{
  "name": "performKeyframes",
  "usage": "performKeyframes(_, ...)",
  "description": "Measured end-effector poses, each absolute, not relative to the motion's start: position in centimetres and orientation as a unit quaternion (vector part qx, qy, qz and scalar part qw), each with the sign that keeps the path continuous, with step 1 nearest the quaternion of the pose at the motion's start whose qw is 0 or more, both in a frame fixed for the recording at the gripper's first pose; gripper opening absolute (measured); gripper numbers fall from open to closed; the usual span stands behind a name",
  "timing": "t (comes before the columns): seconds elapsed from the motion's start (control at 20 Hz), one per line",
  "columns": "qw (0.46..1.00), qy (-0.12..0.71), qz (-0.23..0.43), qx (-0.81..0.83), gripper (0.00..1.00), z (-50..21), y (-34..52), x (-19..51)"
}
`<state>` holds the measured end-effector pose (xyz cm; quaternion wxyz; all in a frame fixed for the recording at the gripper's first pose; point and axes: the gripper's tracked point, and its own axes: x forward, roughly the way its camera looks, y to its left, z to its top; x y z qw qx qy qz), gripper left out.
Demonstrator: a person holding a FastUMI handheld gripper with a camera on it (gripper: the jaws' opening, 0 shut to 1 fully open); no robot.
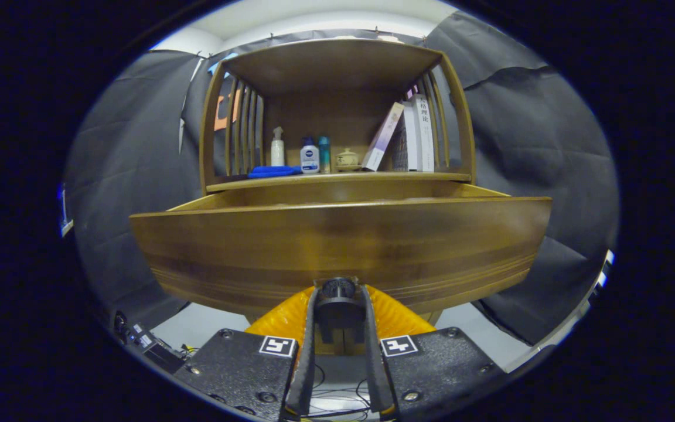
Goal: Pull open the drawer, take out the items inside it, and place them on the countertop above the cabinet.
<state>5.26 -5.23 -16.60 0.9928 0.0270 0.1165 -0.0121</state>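
Note:
A wooden cabinet's drawer (337, 246) stands pulled out toward me, its wide front panel just ahead of the fingers. My gripper (338, 296) is shut on the dark round drawer knob (338, 288), one finger (308, 346) pressing on each side of it. The drawer's inside is hidden behind its front panel, so any items in it cannot be seen. Above the drawer runs the countertop (419, 176), beyond the fingers.
On the countertop stand a white pump bottle (278, 147), a white jar (310, 159), a teal bottle (324, 155), a small lidded pot (347, 159), leaning books (413, 135) and a blue cloth (274, 171). Cables (337, 404) lie on the floor below.

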Motion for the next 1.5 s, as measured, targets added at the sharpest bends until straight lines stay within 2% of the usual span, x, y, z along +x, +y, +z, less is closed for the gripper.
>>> performKeyframes(0.55,0.992,0.126,-0.002,0.014,0.41,-16.8,-5.3,3.6)
performKeyframes(0.8,0.994,0.105,0.012,0.03,1.0,-12.5,-6.5,1.5)
performKeyframes(1.1,0.993,0.095,-0.002,0.064,0.99,-5.4,-9.2,2.2)
performKeyframes(1.35,0.992,0.108,-0.036,0.058,0.98,-0.2,-10.6,6.2)
performKeyframes(1.5,0.99,0.13,-0.033,0.049,0.98,2.0,-9.6,9.4)
